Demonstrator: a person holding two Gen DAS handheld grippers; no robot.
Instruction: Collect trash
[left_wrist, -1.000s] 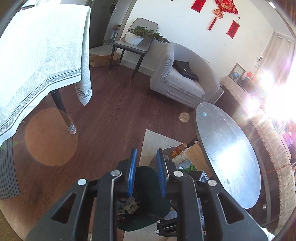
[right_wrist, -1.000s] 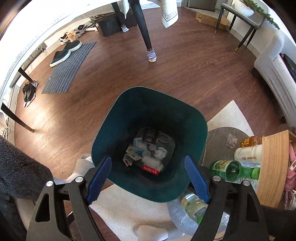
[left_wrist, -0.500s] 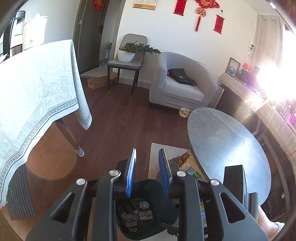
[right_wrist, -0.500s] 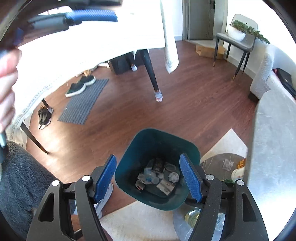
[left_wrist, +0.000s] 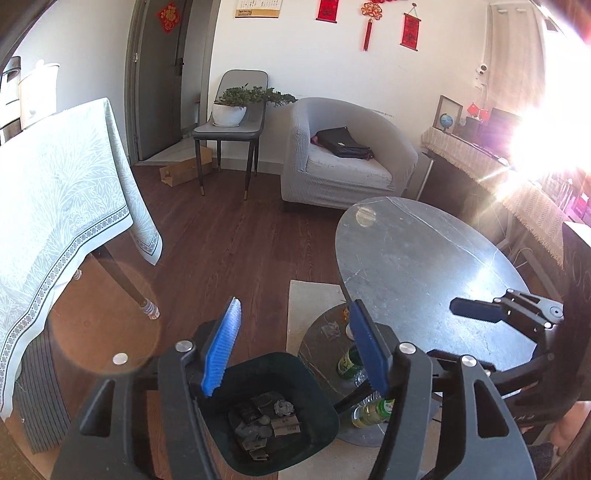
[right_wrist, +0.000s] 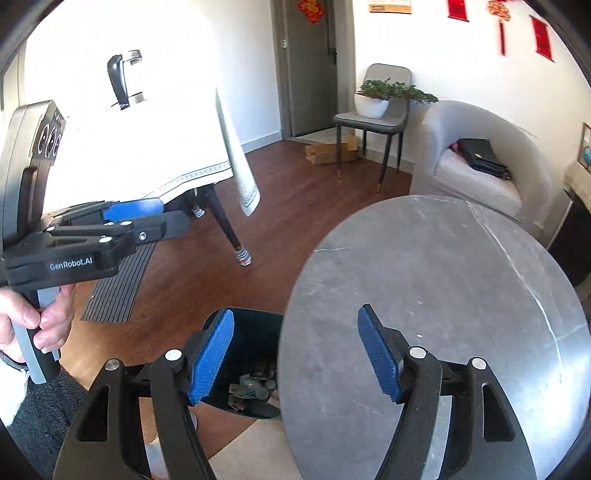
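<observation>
Judging from the round grey bench, whose top is seen bare, most of the collecting appears done, though bottles and a small scrap are left on the lower shelf beneath it. The dark green bin is placed on the floor beside the bench, with wrappers and crumpled paper gathered in its bottom. The left gripper and the right gripper are held above it with jaws spread, nothing being pinched.
</observation>
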